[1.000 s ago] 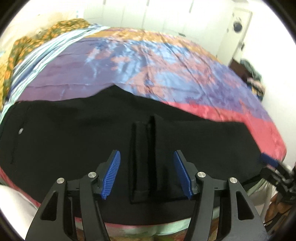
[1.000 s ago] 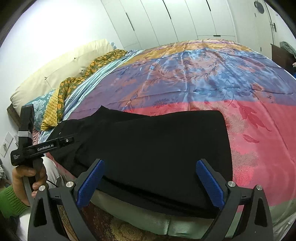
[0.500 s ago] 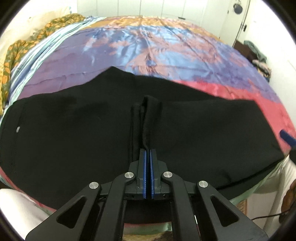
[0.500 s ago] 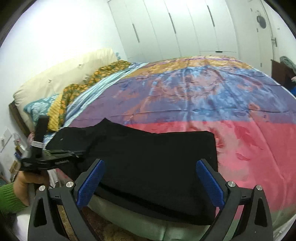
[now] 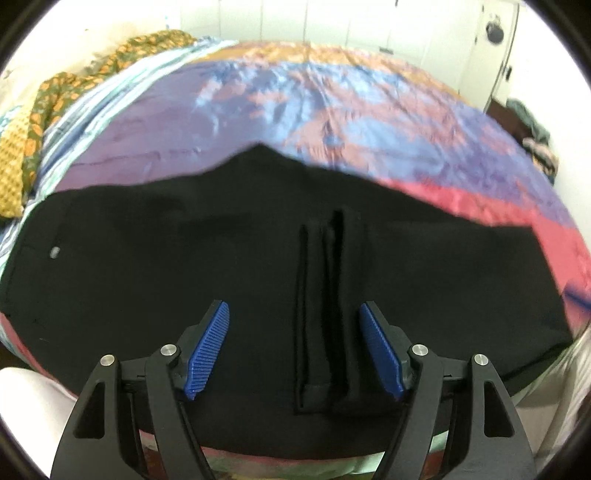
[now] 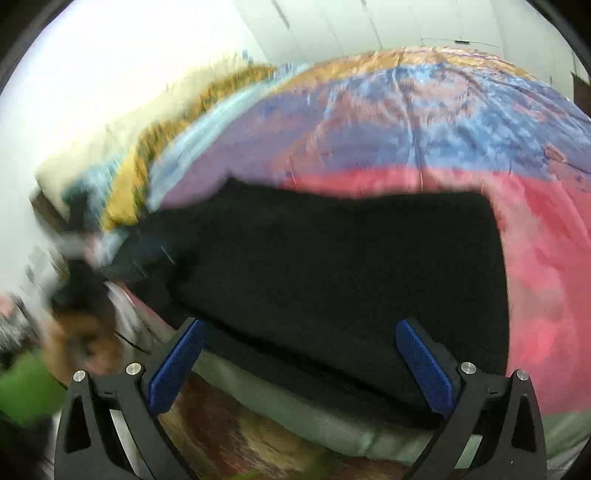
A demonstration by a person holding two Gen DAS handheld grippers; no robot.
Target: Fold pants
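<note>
Black pants (image 5: pixel 147 266) lie flat along the near edge of a bed with a colourful cover. A raised pinched ridge of black cloth (image 5: pixel 325 314) stands up between the fingers of my left gripper (image 5: pixel 295 354), which is open and not touching it. In the right wrist view the pants (image 6: pixel 332 277) spread across the bed's near edge. My right gripper (image 6: pixel 299 365) is open and empty, just in front of the pants' near edge. That view is blurred by motion.
The bed cover (image 5: pixel 332 103) is purple, blue, orange and red. A yellow-green patterned blanket (image 5: pixel 55 103) and pillows lie at the far left. White wardrobe doors (image 5: pixel 332 22) stand behind the bed. The other hand in a green sleeve (image 6: pixel 26 387) shows at left.
My left gripper was shut on the ridge of black cloth half a second ago and has now opened and let it go. The right gripper has swung quickly, blurring its view.
</note>
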